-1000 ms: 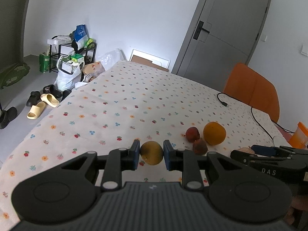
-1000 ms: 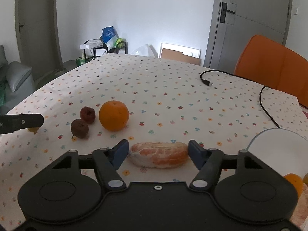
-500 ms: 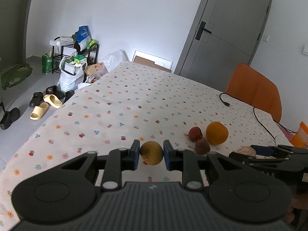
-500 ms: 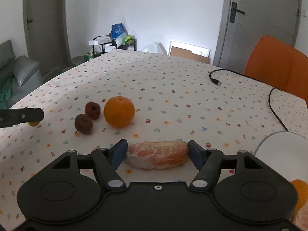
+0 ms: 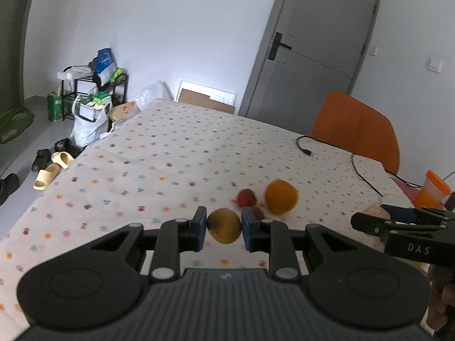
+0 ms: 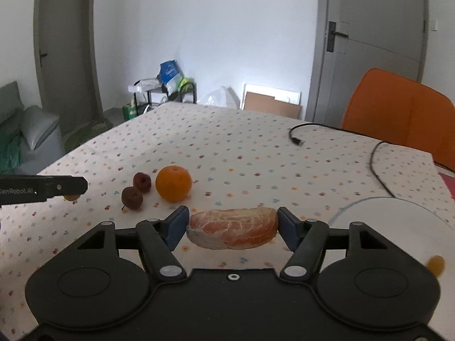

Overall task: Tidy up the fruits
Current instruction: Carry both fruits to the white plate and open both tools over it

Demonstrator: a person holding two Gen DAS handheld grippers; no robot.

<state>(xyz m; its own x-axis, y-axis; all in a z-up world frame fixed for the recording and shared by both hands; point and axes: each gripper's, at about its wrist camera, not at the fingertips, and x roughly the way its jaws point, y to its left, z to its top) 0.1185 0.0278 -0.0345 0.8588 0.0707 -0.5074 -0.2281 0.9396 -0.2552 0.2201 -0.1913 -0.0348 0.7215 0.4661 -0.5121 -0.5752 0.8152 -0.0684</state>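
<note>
White letters "DAS" show on the right gripper (image 5: 403, 221), and "enRobot.AI" reads along the left gripper (image 6: 68, 189).

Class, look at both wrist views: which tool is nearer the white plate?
Right. The right tool, gripping the peeled citrus, is beside the white plate; the left tool is far across.

White walls, grey door (image 5: 318, 54), orange chair (image 6: 398, 116) (cluttered rack (image 5: 93, 91) beyond)

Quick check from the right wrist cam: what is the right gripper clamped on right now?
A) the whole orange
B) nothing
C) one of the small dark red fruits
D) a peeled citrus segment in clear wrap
D: the right gripper has its blue pads against both ends of the wrapped peeled citrus segment, while the whole orange sits on the tablecloth.
</note>
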